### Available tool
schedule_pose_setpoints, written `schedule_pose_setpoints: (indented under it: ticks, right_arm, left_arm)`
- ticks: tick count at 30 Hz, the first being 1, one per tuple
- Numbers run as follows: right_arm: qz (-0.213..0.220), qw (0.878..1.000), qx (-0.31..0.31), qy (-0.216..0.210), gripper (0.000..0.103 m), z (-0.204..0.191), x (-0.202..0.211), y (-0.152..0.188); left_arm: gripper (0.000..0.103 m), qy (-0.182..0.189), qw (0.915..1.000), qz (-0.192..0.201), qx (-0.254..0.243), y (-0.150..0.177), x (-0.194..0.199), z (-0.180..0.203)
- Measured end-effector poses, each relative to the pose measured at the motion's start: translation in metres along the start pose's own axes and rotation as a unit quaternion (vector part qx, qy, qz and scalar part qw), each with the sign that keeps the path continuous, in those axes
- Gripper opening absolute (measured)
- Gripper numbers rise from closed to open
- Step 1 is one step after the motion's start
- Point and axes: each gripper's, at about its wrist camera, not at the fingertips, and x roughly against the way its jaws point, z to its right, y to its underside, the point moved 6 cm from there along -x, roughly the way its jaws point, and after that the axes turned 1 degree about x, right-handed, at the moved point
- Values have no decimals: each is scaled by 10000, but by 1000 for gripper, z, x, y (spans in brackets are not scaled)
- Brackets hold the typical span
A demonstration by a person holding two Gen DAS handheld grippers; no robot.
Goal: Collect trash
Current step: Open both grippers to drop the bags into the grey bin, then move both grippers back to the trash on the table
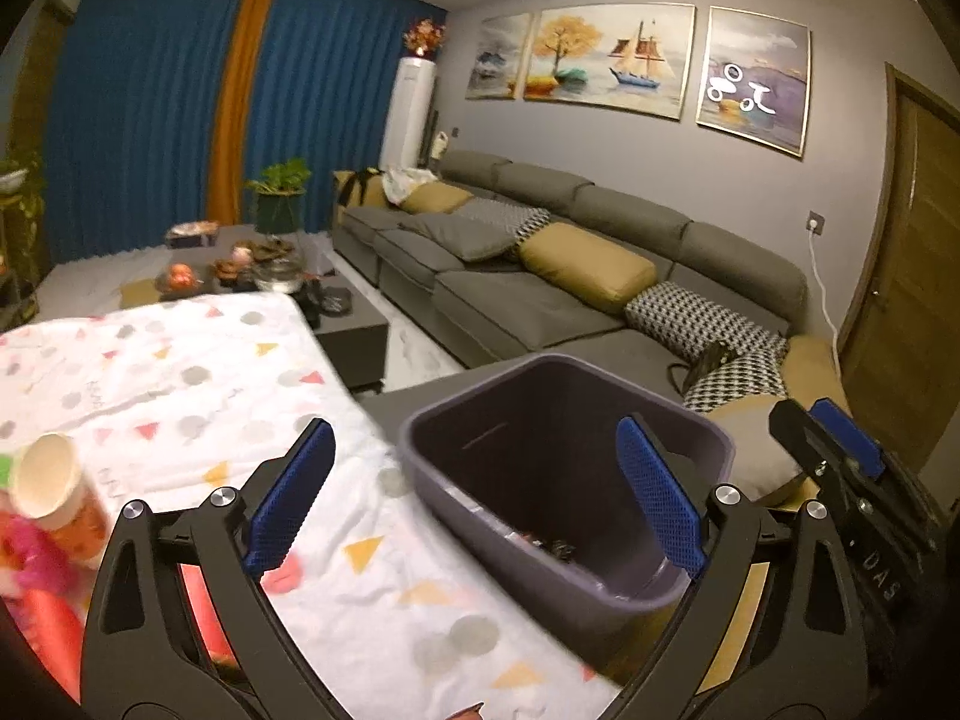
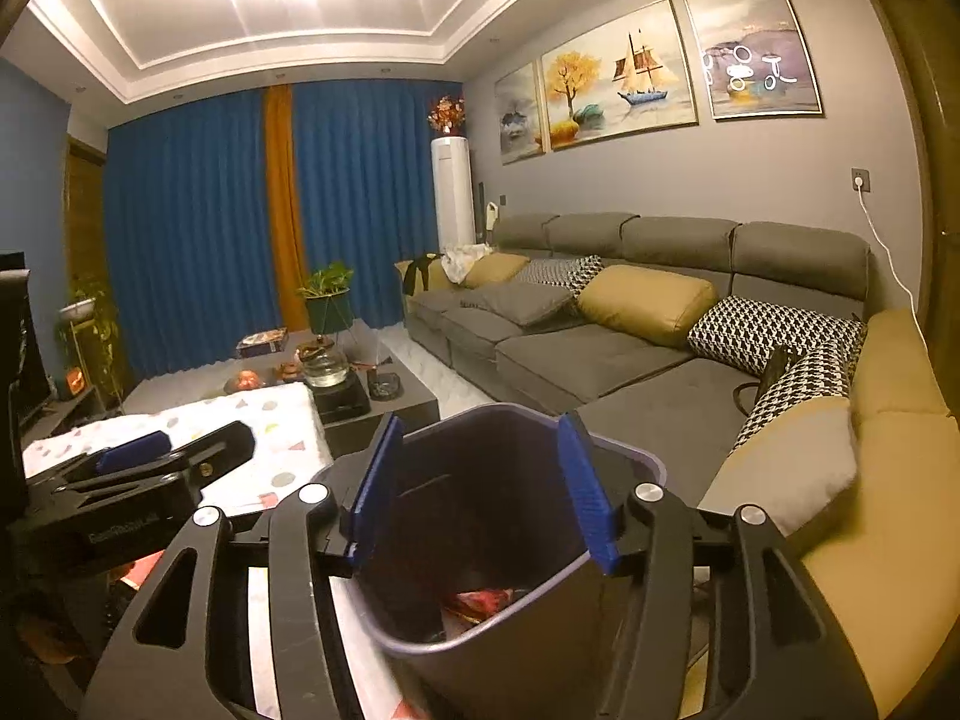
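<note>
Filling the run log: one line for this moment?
left gripper: open, empty | right gripper: open, empty | bin: holds trash | paper cup: on table

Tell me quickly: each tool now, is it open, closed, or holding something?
Left tool: open, nothing between its pads.
Right tool: open, holding nothing, over the trash bin.
</note>
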Motion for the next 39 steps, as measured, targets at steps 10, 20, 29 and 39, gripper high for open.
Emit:
schedule_pose_setpoints:
  ticks: [10, 20, 29, 39]
  right_arm:
    - [-108, 9986, 80, -519, 63, -41, 35, 21]
    - [-414, 9916, 241, -1198, 66, -108, 63, 55]
    - [-690, 9838, 513, -1576, 66, -171, 73, 91]
    - [-850, 9791, 749, -1692, 66, -198, 62, 101]
  left_arm:
    - [93, -922, 9954, 243, 97, 35, 97, -56]
    - [93, -2050, 9767, 366, 526, 92, 197, -148]
    - [93, -2682, 9588, 289, 896, 128, 250, -213]
    - [93, -2759, 9560, 203, 978, 135, 240, -233]
